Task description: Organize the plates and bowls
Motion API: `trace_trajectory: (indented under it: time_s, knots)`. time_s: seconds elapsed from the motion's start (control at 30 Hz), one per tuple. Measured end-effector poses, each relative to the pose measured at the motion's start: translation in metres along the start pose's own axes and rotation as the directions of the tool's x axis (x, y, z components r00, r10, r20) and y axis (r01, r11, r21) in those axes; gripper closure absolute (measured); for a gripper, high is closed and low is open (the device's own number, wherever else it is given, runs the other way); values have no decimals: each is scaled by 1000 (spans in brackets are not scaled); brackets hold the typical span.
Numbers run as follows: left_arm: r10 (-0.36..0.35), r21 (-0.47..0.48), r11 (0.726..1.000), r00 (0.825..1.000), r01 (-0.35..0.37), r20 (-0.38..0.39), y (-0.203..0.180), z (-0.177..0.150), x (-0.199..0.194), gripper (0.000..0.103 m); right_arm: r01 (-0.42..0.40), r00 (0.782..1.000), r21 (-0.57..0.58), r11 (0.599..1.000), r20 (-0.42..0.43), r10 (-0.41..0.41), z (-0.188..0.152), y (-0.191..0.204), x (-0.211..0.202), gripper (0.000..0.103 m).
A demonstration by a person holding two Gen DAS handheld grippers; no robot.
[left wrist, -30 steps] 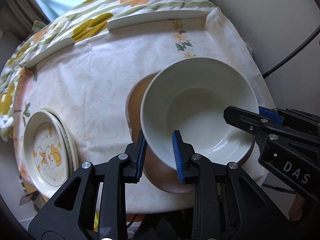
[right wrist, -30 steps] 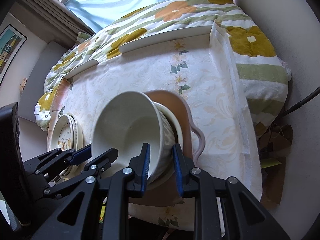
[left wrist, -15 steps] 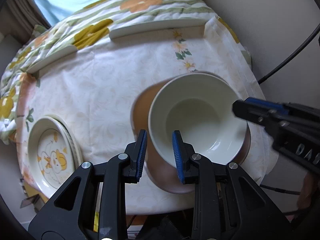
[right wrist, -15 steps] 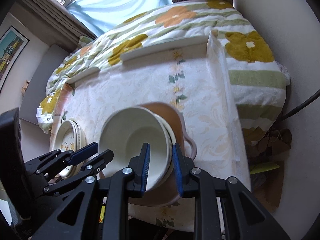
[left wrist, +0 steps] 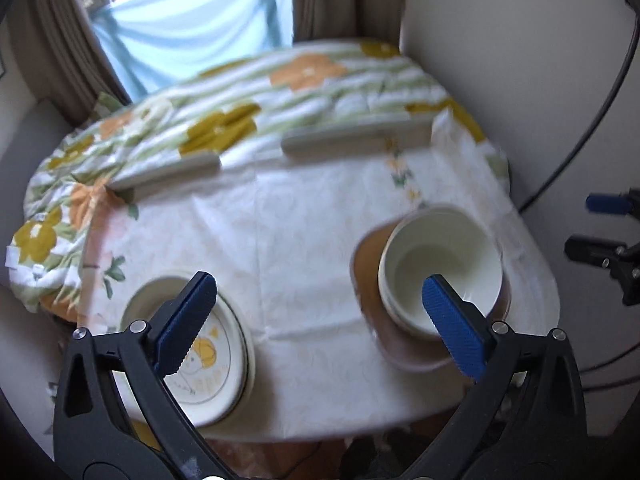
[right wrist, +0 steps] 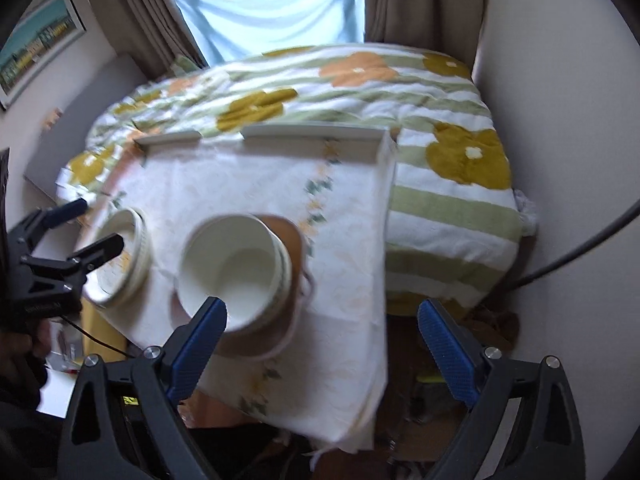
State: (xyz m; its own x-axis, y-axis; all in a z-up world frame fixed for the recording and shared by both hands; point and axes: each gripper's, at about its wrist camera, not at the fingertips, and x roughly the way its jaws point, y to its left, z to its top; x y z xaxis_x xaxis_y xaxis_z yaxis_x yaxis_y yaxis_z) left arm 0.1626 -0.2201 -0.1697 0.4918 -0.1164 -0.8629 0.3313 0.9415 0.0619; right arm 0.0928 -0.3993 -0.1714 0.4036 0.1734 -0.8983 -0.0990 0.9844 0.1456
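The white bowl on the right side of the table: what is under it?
The white bowl is nested in a second pale bowl, only its rim visible. Both stand on a brown plate. The plate's middle is covered.

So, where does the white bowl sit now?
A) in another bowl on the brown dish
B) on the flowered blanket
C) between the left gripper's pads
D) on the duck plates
A: the white bowl rests nested in another bowl on the brown dish, with no pads on it.
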Motion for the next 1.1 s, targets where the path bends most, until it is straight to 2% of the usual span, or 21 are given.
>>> trace_trajectory:
  time_s: [0.07, 0.17, 0.23, 0.3, 0.33, 0.53, 0.57, 0.63, 0.67, 0.73, 0.8, 0.93, 1.0, 1.1]
  knots:
    - [-28, 14, 999, 996, 29, -83, 0, -9, 15, 1, -4, 997, -21, 1000, -75, 2, -4, -4, 17, 8]
    - [-83, 17, 996, 979, 88, -185, -1, -22, 35, 1, -6, 986, -48, 999, -164, -2, -8, -4, 41, 8]
    - [-78, 27, 996, 968, 87, -239, -4, -29, 47, 2, -14, 978, -82, 997, -211, -4, -10, 1, 57, 12]
    - [-76, 34, 995, 957, 89, -280, -5, -33, 59, 8, -17, 969, -117, 993, -248, -13, -12, 6, 69, 27]
    - [-84, 35, 995, 950, 98, -300, -6, -35, 65, 12, -23, 963, -132, 991, -268, -14, -11, 8, 76, 30]
    - [-133, 38, 987, 923, 157, -362, -19, -37, 88, 25, -69, 942, -159, 985, -337, 11, -8, 13, 105, 50]
    - [-139, 39, 986, 918, 165, -371, -22, -37, 92, 29, -84, 937, -156, 984, -350, 24, -6, 12, 110, 56]
    - [-162, 35, 981, 904, 191, -395, -29, -40, 101, 52, -114, 929, -145, 983, -367, 54, -6, 13, 118, 64]
    - [-188, 21, 976, 897, 215, -400, -31, -41, 104, 55, -136, 925, -140, 981, -374, 75, -6, 13, 123, 69]
    - [-210, 14, 972, 890, 236, -406, -36, -42, 109, 68, -148, 921, -154, 977, -382, 79, -8, 15, 129, 73]
    - [-211, 21, 970, 888, 240, -408, -42, -42, 113, 76, -155, 922, -168, 974, -379, 81, -10, 17, 132, 77]
    - [-221, 24, 968, 889, 251, -402, -52, -46, 120, 82, -198, 922, -197, 960, -371, 114, -16, 22, 140, 83]
    - [-218, 20, 969, 896, 244, -388, -51, -47, 120, 83, -185, 933, -224, 957, -346, 100, -18, 26, 139, 83]
    - [-191, 53, 973, 915, 224, -354, -55, -50, 112, 84, -186, 943, -217, 958, -315, 111, -23, 24, 135, 83]
